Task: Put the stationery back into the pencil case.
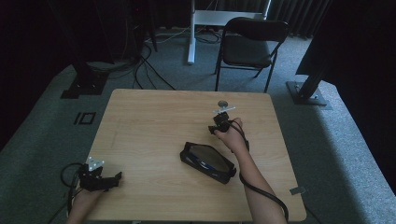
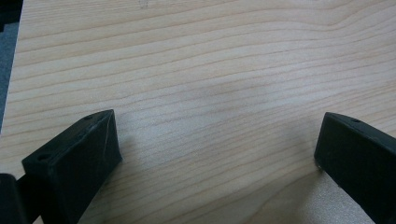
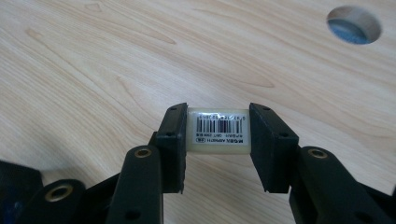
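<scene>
Dim carpet, a folding chair [image 1: 250,44] and loose cables surround a pale wooden desk [image 1: 154,121] where the work is going on.

At the right gripper [image 3: 218,140], the jaws are clenched on a small whitish block [image 3: 218,132], probably an eraser, with a barcode label facing the camera. The pads press its two short ends, so the label side stays free and the block sits square between them, a grip that should keep it from twisting. It hangs clear of the desk just under the gripper, with wood grain showing below. Ahead of the jaws and off to the right, a round cable hole [image 3: 354,24] cuts through the desk. In the high view this gripper [image 1: 221,122] is raised over the far middle of the desk, and just behind it toward the person lies an open black case [image 1: 208,162] with dark things inside; the block looks bound for it, though that is only a guess.

The left gripper [image 1: 106,179] rests low at the near left corner, well away from the case. Its jaws stand wide, released, with bare desk between them [image 2: 215,135], as if parked while the other hand works.
</scene>
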A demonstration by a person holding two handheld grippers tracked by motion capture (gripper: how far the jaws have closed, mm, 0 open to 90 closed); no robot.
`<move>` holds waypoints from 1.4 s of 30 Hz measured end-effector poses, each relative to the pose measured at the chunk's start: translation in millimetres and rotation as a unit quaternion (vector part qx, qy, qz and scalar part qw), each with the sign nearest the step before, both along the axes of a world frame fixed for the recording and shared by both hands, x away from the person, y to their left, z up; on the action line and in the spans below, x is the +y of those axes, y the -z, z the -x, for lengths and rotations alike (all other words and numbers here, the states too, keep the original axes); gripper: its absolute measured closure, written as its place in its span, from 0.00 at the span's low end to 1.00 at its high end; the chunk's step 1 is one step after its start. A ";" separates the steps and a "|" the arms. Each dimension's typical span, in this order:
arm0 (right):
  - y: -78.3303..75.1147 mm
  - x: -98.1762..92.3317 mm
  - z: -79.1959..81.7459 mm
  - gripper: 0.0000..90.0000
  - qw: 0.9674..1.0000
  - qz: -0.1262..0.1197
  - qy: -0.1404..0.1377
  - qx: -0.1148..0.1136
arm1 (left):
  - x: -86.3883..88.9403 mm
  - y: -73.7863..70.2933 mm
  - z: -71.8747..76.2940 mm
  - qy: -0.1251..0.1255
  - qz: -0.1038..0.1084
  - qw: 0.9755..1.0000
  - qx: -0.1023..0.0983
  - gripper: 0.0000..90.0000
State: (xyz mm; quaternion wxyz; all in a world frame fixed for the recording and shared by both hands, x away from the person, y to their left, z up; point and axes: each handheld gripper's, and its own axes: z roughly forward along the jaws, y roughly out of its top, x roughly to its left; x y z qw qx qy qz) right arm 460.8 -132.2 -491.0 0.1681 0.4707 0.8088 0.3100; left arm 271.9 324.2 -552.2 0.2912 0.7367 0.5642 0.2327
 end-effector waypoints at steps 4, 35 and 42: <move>-7.4 -7.6 4.9 0.65 1.000 -0.005 -0.008 -0.005 | 0.0 0.0 0.0 0.000 0.000 1.000 0.000 0.00; -68.9 -17.9 63.6 0.65 0.990 -0.029 -0.114 -0.073 | -0.1 0.0 0.0 0.000 0.000 1.000 0.000 0.00; -75.6 -19.7 75.4 0.65 0.985 -0.040 -0.146 -0.083 | 0.1 0.0 0.0 0.000 -0.001 1.000 0.000 0.00</move>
